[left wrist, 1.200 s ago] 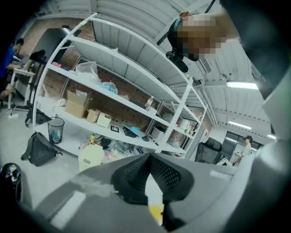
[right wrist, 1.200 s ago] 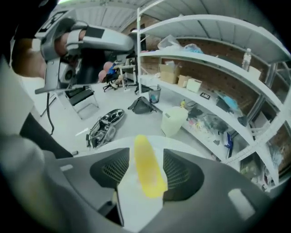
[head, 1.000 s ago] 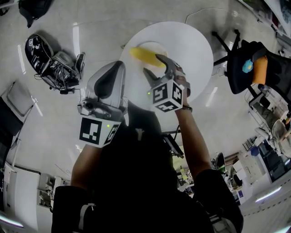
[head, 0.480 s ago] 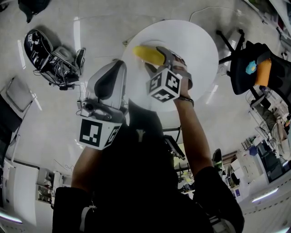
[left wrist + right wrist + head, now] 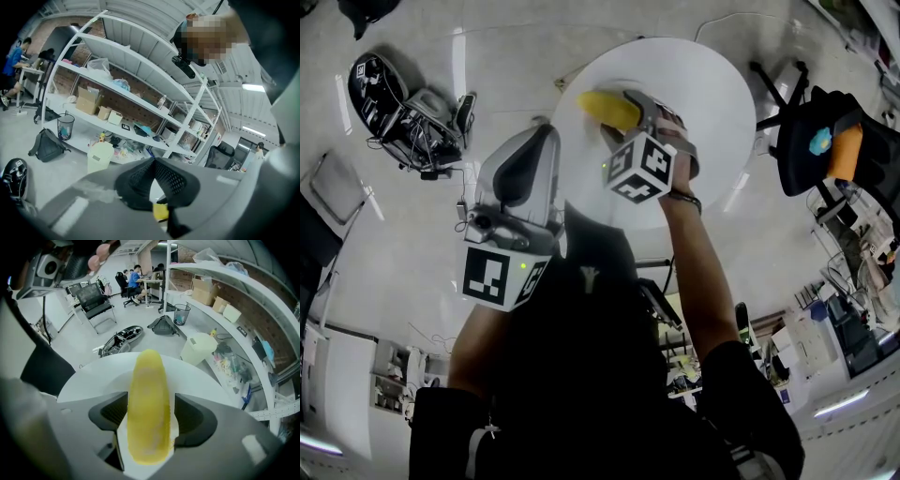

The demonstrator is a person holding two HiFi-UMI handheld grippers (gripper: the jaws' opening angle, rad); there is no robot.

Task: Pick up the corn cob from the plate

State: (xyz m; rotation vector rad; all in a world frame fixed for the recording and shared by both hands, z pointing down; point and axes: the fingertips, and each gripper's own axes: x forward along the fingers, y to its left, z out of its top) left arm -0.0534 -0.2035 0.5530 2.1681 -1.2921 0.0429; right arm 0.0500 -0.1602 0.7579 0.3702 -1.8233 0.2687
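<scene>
A yellow corn cob [image 5: 606, 108] lies on a white plate [image 5: 586, 89] on the round white table [image 5: 703, 103]. My right gripper [image 5: 619, 120] points steeply down over it and is open. In the right gripper view the corn cob [image 5: 149, 399] runs lengthwise between the two black pads [image 5: 112, 416], with a thin gap on each side, and the plate [image 5: 183, 383] shows beneath. My left gripper [image 5: 542, 136] is held near the table's left edge, away from the plate. Its pads [image 5: 140, 183] meet with nothing between them.
A black office chair [image 5: 825, 141] with an orange item stands right of the table. Black gear [image 5: 403, 117] lies on the floor to the upper left. White shelving [image 5: 140, 108] and a pale bin [image 5: 99, 157] show in the left gripper view.
My right gripper has sunk onto the plate, so its jaws now straddle the corn cob instead of hanging above its end. The left gripper has kept still.
</scene>
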